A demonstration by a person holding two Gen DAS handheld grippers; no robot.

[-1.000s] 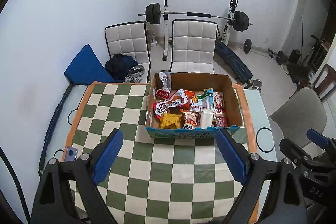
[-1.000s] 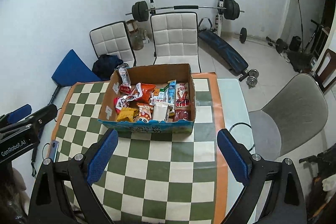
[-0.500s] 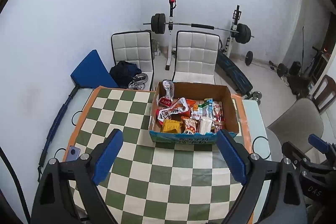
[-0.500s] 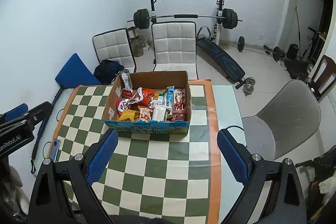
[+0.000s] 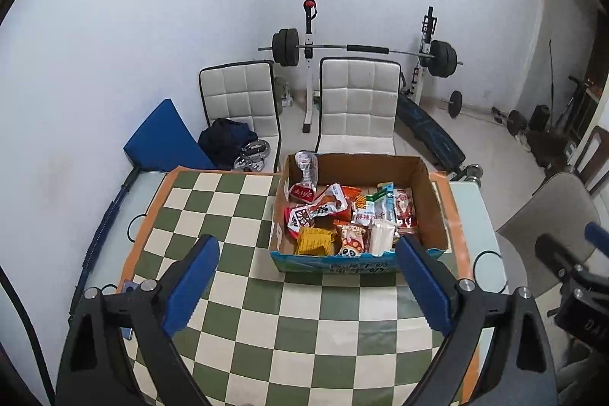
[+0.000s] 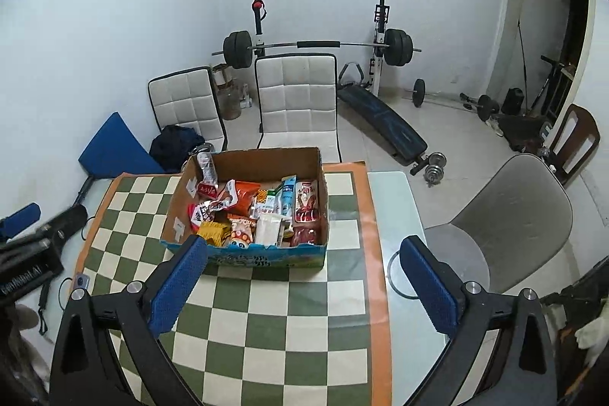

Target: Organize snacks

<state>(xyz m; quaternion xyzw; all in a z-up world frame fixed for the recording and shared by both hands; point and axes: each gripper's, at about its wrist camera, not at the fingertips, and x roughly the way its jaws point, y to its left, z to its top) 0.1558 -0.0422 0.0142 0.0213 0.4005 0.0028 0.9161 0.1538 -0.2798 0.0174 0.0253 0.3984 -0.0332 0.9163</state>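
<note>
A cardboard box (image 5: 430,200) stands on the green-and-cream checked cloth (image 5: 236,208), packed with snack packets: a yellow one (image 5: 314,241), a red one (image 5: 300,193) and a white one (image 5: 380,234) among several. My left gripper (image 5: 304,246) hangs open in front of the box's near wall with nothing between its blue pads. From the right wrist, the same box (image 6: 266,162) sits slightly left of centre. My right gripper (image 6: 304,246) is short of it, its jaws opening and empty. Each gripper shows at the other view's edge.
Two white padded chairs (image 5: 357,105) stand behind the table, and a grey chair (image 6: 510,215) is at its right side. A phone (image 5: 127,286) lies near the cloth's left edge. A barbell rack (image 6: 316,44) and weights fill the far floor.
The box has slid a little lower in both views and more of the far wall shows. Both grippers stay empty and wide apart. Nothing on the table has moved.
</note>
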